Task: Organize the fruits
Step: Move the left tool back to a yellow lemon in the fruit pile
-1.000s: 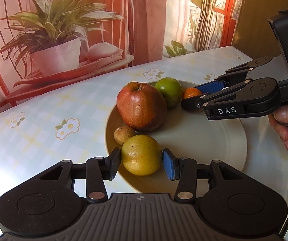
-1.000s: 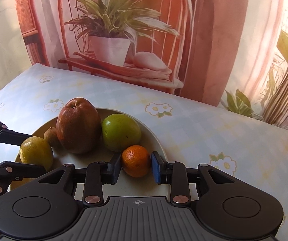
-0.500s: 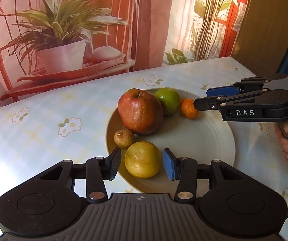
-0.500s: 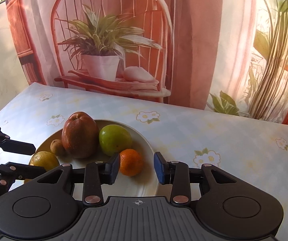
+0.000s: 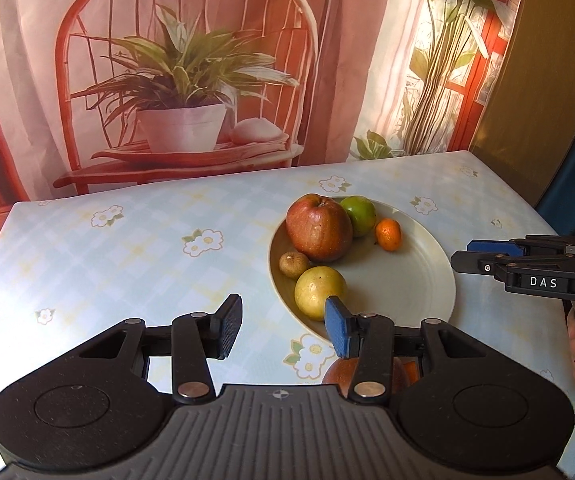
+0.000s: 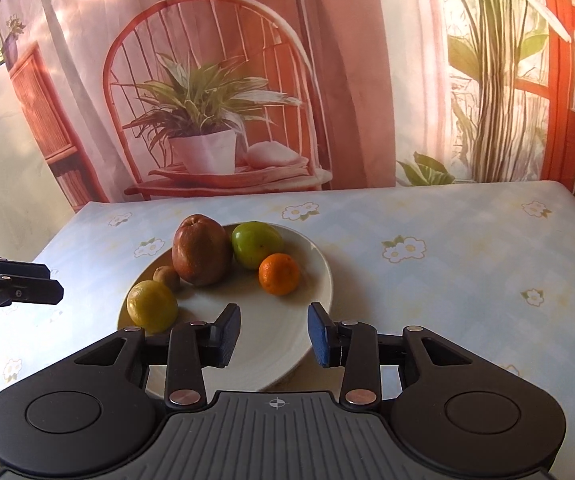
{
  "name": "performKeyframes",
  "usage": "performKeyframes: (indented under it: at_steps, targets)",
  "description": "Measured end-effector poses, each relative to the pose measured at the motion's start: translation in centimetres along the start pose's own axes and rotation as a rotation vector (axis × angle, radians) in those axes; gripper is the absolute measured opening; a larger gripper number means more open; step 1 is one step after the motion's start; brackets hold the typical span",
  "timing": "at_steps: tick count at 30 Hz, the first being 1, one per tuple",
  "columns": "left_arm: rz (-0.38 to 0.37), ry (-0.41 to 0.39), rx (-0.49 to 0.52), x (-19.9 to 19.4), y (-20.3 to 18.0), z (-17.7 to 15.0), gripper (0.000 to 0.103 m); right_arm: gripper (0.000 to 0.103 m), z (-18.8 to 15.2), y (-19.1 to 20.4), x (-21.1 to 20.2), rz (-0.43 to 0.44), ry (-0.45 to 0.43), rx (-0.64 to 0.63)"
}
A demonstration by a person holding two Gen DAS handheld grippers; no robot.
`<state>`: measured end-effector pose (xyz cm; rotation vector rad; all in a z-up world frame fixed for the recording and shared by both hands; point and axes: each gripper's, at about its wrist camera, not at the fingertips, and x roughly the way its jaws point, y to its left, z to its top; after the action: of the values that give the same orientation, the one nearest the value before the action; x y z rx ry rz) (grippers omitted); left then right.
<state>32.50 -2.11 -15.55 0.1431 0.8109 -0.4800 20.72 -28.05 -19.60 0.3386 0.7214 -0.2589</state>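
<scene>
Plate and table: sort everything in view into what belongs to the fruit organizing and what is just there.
Part of the job:
plate
red apple
green fruit
small orange
yellow fruit
small brown fruit
fruit near the table's front edge, mostly hidden

Just there:
flowered tablecloth
printed backdrop

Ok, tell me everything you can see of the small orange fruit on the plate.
The mandarin is small, round and bright orange, with a glossy, faintly dimpled peel that looks whole. It rests on the pale plate near the far right rim, just in front of the green fruit and close to it; whether they touch is unclear. Neither gripper touches it, and the red apple stands apart to its left.
</scene>
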Motion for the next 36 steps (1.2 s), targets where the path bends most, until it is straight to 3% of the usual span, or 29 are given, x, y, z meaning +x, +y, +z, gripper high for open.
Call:
performKeyframes:
  at_steps: [21, 36]
  targets:
    - [0.048, -0.021, -0.103, -6.8, 1.7, -7.4, 0.048, 0.035, -4.5, 6.9, -4.2, 0.106, 0.015, -0.063]
    - [-0.004, 0.024, -0.243, -7.4, 2.6, -12.6, 0.047, 0.035, -7.6, 12.3, -5.3, 0.155, 0.112, -0.281]
